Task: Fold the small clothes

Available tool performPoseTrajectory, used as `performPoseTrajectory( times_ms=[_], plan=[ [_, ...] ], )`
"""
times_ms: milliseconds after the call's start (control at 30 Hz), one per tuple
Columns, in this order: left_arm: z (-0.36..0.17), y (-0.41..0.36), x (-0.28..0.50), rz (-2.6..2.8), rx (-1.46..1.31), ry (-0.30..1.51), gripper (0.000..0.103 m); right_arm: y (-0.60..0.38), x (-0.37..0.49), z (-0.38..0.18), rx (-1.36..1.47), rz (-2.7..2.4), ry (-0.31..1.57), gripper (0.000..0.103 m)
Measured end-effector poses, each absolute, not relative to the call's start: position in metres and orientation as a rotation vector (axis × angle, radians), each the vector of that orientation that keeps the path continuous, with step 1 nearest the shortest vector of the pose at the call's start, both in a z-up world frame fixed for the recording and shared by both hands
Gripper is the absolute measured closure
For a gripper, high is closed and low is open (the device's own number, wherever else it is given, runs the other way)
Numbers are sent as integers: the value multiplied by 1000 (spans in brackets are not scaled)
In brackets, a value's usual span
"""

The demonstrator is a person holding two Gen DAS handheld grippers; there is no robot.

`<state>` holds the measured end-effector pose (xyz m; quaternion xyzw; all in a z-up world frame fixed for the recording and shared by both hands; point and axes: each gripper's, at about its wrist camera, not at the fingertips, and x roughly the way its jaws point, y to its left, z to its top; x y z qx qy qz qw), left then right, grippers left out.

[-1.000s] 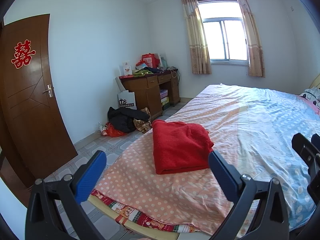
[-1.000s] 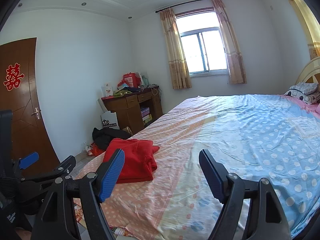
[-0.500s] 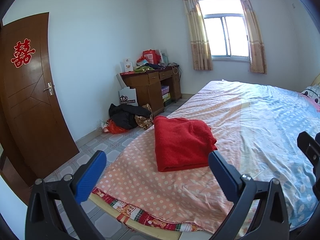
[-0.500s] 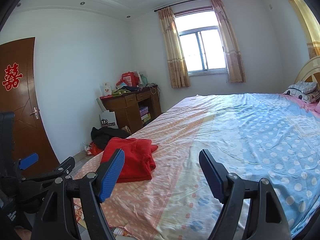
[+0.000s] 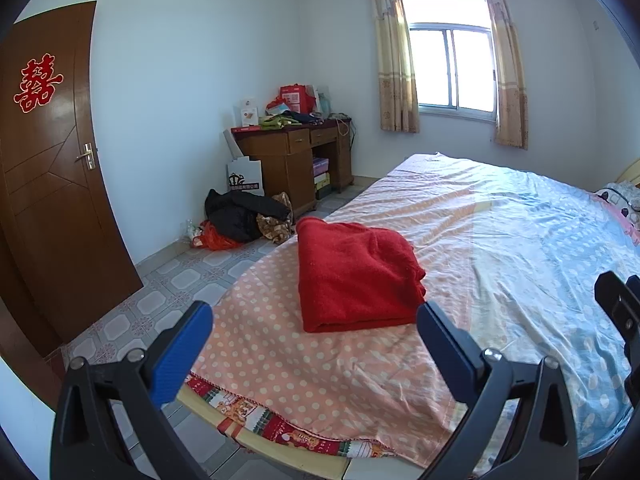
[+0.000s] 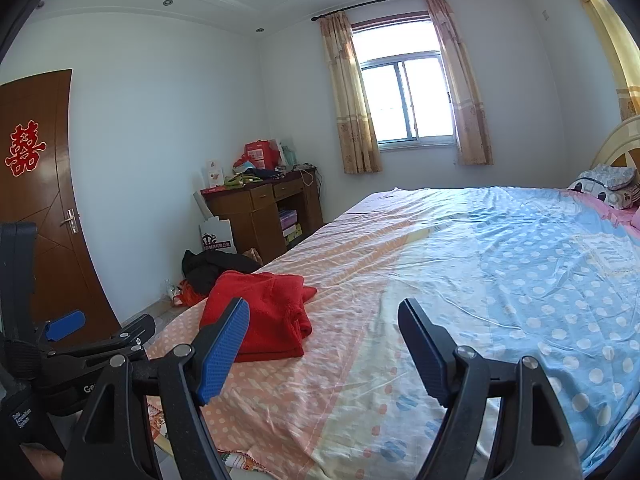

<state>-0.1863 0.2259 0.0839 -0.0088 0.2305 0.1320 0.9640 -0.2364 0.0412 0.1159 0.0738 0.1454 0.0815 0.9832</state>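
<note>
Red garment [image 5: 356, 276] folded on bed [image 5: 520, 220]; its loose-looking edge only rightward view.

- left tongs [image 5: 314, 344]: black angular frame, blue textured pads, silver screws
- right tongs [image 6: 324, 344]: same black frame, blue ribbed pads, silver pivot bolts
</note>
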Motion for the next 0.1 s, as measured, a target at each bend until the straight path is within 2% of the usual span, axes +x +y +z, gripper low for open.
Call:
performPoseTrajectory(
  times_ms=[100],
  plan=[
    [83,225,-186,278,-5,461,0,41,-236,115,152,163,294,25]
  ],
)
